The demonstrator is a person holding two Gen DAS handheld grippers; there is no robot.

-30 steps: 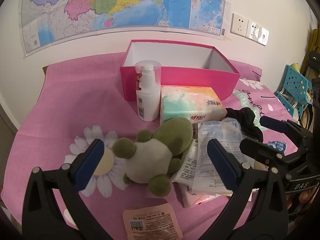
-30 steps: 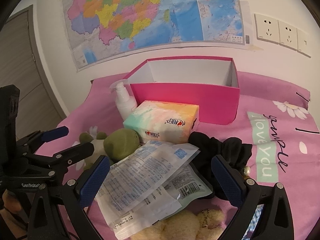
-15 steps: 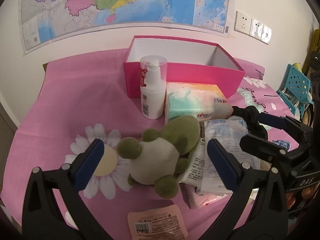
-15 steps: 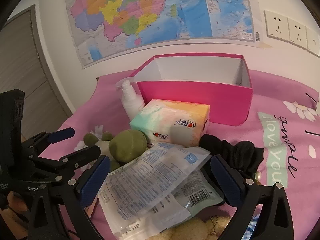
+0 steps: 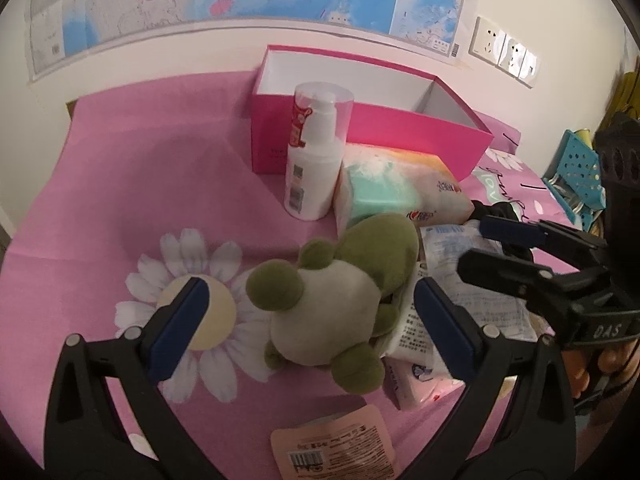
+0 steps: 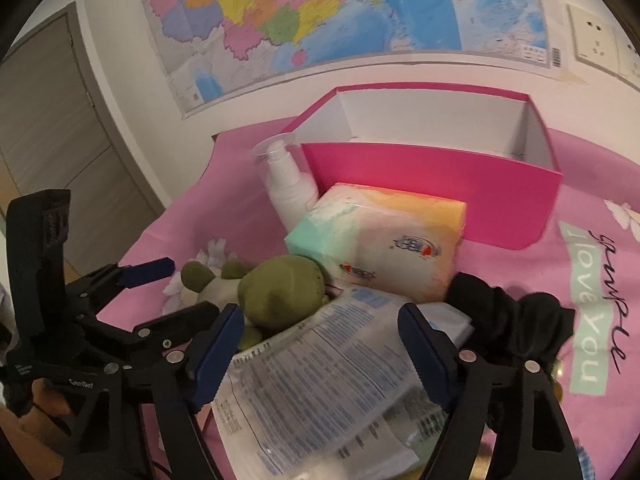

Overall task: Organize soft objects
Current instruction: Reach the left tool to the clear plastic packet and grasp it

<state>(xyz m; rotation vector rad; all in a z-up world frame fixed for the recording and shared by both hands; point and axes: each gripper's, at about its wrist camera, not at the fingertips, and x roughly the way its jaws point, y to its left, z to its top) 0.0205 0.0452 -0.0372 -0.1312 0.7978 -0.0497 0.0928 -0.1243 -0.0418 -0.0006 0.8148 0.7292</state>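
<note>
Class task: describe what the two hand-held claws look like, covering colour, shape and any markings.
Both the left claw and the right claw are black plastic frames with two angled fingers, each tipped with a blue pad and fixed by silver screws. White lettering marks each body. No cables or sleeves show clearly.
</note>
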